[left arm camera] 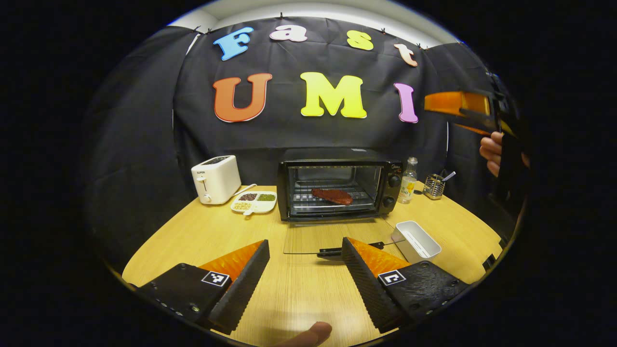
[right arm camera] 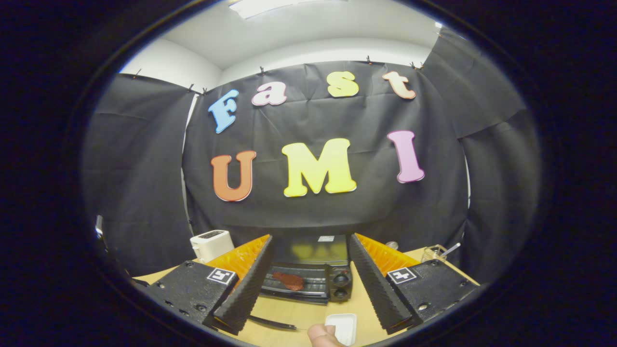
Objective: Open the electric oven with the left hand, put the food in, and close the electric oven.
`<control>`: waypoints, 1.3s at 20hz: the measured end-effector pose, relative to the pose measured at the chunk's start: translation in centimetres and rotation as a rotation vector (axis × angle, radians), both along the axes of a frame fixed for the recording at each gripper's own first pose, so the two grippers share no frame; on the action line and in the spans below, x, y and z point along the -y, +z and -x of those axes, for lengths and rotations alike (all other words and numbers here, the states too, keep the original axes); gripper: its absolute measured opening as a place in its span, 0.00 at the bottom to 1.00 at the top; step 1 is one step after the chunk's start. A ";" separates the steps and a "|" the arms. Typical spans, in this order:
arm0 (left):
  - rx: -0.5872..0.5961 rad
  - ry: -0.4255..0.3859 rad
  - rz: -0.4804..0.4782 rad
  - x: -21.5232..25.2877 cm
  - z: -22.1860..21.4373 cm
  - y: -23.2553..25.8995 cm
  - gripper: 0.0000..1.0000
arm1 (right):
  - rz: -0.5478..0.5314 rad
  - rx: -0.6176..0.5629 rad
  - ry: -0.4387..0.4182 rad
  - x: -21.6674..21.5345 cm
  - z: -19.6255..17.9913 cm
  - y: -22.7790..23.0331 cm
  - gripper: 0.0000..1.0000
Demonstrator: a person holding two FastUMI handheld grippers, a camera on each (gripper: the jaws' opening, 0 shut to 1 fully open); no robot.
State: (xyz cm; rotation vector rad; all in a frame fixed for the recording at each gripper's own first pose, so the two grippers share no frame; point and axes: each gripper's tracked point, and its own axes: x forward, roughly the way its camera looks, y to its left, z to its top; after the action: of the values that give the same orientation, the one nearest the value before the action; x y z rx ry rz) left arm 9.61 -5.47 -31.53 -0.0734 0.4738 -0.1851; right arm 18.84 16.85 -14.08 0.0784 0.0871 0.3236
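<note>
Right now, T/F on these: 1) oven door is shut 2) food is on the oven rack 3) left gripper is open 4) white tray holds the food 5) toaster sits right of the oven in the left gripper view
1) Oven door is shut: false. The glass door is folded down flat in front of the electric oven.
2) Food is on the oven rack: true.
3) Left gripper is open: true. Its fingers stand wide apart with nothing between them.
4) White tray holds the food: false. It is empty, on the table beside the open door.
5) Toaster sits right of the oven: false. It is on the left, next to the divided snack dish.
</note>
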 end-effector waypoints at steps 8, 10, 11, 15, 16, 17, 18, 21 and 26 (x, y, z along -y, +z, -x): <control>-0.123 -0.090 0.004 6.6 -1.4 -6.1 0.96 | 0.003 0.055 -0.054 6.8 1.7 4.7 0.99; -0.155 -0.109 -0.005 7.8 -1.9 -7.7 0.96 | 0.009 0.062 -0.070 8.1 1.7 4.8 0.96; -0.176 -0.116 -0.008 8.2 -1.8 -8.7 0.96 | 0.010 0.061 -0.080 8.9 1.6 4.7 0.96; -0.222 -0.143 -0.017 10.3 -2.5 -10.8 0.97 | -0.003 0.047 -0.081 10.6 1.4 3.6 0.99; -0.227 -0.145 -0.026 10.4 -3.0 -11.3 0.96 | -0.004 0.048 -0.082 11.1 1.2 3.3 0.99; -0.250 -0.139 -0.040 10.2 -2.8 -11.4 0.96 | -0.004 0.044 -0.085 11.5 1.0 3.0 0.96; -0.298 -0.123 -0.037 10.3 -2.9 -12.6 0.96 | -0.010 0.042 -0.088 11.9 1.0 2.8 0.99; -0.307 -0.099 -0.030 10.5 -3.5 -12.6 0.96 | -0.026 0.027 -0.080 12.9 0.8 2.0 0.99; -0.317 -0.078 -0.061 10.5 -3.4 -12.3 0.96 | -0.017 0.019 -0.081 14.2 1.0 1.5 0.99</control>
State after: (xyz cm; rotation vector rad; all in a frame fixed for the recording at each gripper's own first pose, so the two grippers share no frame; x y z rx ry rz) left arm 13.05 -15.93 -43.80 -0.0241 0.7982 -0.2373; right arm 17.83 2.61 -12.55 0.0949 0.0619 0.2441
